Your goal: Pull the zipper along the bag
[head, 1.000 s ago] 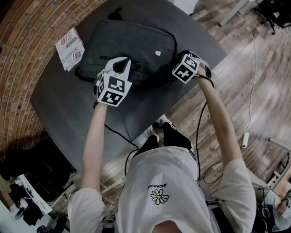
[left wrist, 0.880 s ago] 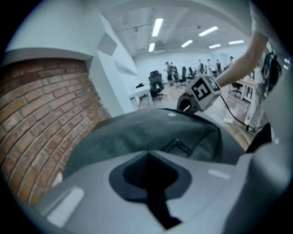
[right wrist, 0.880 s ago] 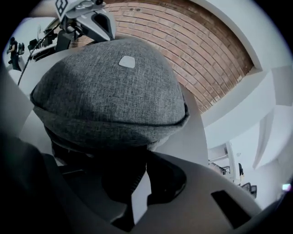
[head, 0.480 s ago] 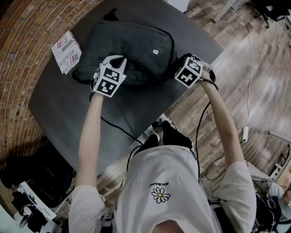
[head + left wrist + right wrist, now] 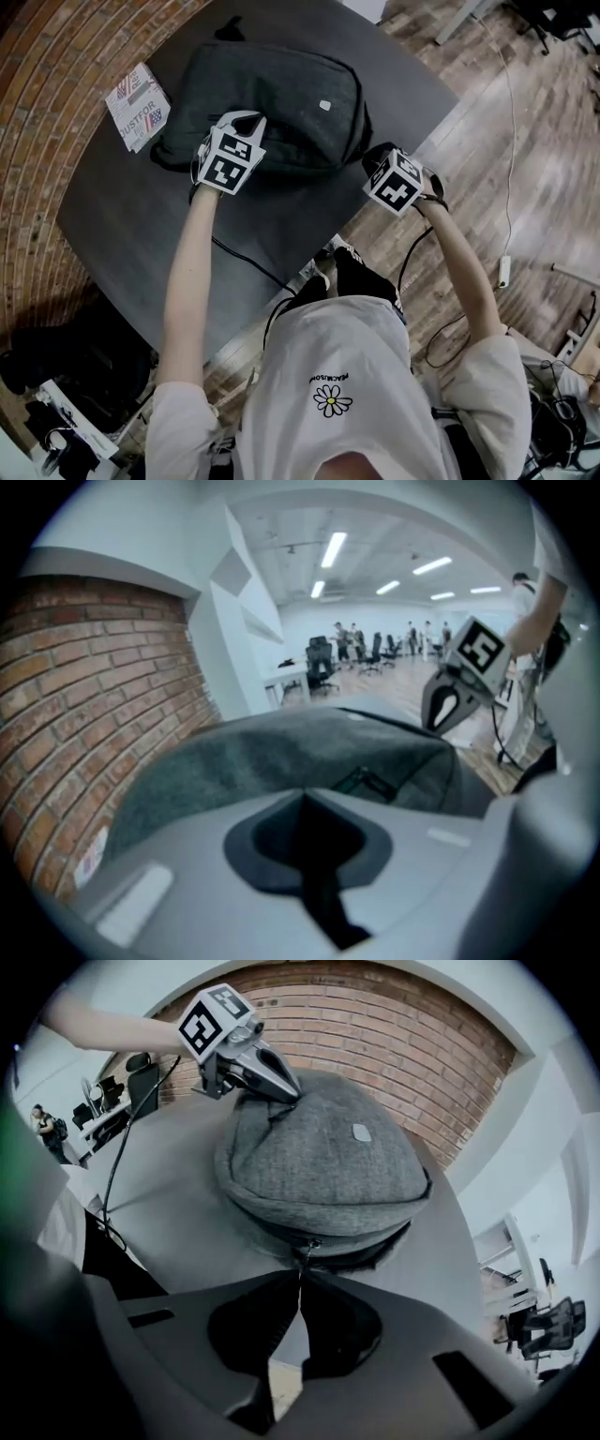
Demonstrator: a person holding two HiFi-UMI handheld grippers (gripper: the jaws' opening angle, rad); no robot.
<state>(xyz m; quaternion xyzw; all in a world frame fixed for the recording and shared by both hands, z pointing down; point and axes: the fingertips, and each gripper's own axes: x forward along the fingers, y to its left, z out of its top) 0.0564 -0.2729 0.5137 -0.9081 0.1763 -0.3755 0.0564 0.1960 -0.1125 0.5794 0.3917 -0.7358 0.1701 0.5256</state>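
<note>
- One dark surface [image 5: 131, 225] carries the grey bag [image 5: 281, 94], which lies flat toward its far side.
- One printed leaflet [image 5: 139, 105] lies on the surface, left of the bag and near it.
- Left tongs [image 5: 287, 1090]: clenched, with the tips against the bag's fabric at its near left side.
- Right tongs [image 5: 300, 1277]: clenched on the zipper pull [image 5: 304, 1255] at the bag's right end.

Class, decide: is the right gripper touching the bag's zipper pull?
Touching. In the right gripper view, the zipper pull runs from the bag into the closed tips of the right gripper.
</note>
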